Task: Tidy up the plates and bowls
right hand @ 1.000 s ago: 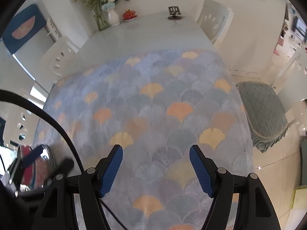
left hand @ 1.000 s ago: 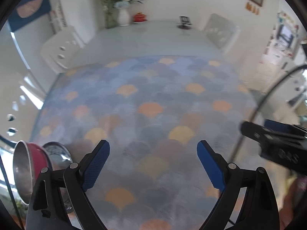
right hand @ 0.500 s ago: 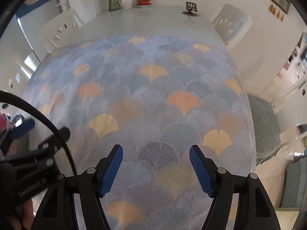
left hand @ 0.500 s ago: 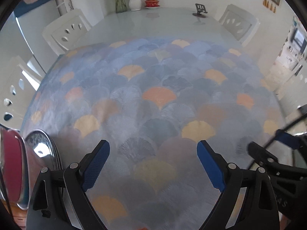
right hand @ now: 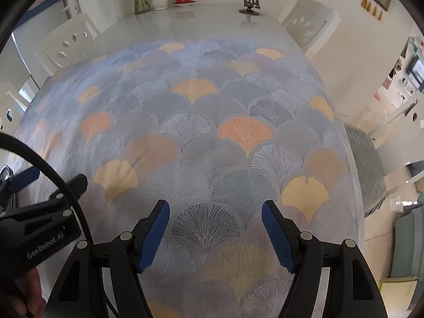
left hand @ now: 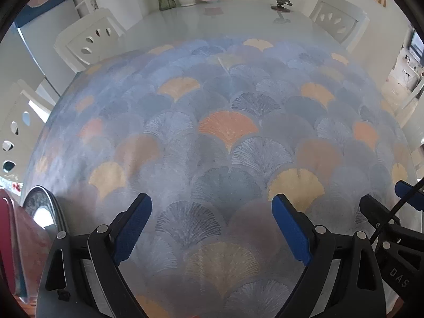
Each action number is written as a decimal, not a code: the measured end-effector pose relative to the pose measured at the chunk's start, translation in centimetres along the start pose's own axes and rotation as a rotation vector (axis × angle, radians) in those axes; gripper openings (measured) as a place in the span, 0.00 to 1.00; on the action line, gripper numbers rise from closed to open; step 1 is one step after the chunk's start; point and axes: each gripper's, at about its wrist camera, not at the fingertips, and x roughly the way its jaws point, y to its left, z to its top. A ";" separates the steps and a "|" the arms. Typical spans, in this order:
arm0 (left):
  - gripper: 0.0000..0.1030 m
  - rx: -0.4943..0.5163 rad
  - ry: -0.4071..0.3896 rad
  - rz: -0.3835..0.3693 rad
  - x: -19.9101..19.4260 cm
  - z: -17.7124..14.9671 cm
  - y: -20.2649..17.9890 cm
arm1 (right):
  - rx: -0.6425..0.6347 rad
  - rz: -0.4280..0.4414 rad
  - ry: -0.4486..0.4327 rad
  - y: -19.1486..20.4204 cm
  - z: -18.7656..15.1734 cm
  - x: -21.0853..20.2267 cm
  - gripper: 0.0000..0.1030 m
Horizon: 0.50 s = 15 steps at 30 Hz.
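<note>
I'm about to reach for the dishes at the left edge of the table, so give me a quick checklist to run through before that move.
1. Left gripper open and empty: ok, nothing between its jaws.
2. Right gripper open and empty: ok.
3. Dishes located: ok, a metal plate and a red bowl sit at the left edge of the left wrist view.
4. How many dishes are stacked there: cannot tell, they are cut off by the frame.
5. Patterned tablecloth ahead free for setting dishes down: ok.
6. Right gripper's cable clear of the left gripper: cannot tell, it arcs across close to it.
</note>
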 end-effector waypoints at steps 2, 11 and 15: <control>0.89 0.000 -0.004 0.001 0.1 -0.1 -0.1 | 0.005 0.007 -0.001 -0.2 0.0 0.1 0.68; 0.89 -0.005 -0.028 -0.006 1.1 -0.3 -0.7 | 0.034 0.018 -0.005 -0.9 -0.3 1.4 0.68; 0.89 -0.042 -0.058 -0.016 1.6 -0.5 -0.5 | 0.014 0.039 -0.026 -0.8 -0.4 1.5 0.76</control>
